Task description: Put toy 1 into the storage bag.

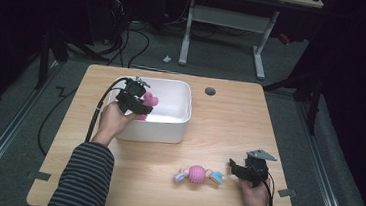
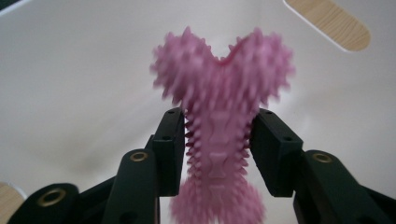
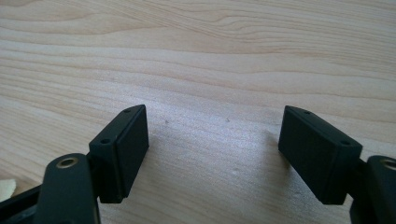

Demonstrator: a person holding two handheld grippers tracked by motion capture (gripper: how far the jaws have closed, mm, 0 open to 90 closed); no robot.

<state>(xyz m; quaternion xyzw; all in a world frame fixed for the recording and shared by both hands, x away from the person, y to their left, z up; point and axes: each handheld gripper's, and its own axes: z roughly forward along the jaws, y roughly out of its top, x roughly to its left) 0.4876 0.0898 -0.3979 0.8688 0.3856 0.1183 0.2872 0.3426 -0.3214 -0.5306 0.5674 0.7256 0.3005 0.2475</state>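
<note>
A pink spiky bone-shaped toy is clamped at its narrow middle by my left gripper, which is shut on it. From above, that gripper holds the pink toy over the inside of a white tub. A second toy, a pink ball with pastel blue and yellow ends, lies on the table near the front. My right gripper sits just right of it, low over the wood. Its jaws stand wide apart in the right gripper view, with bare tabletop between them.
The wooden table has a round cable hole at the back, right of the tub. A black cable trails from the left gripper down the left side. A desk frame stands on the floor beyond.
</note>
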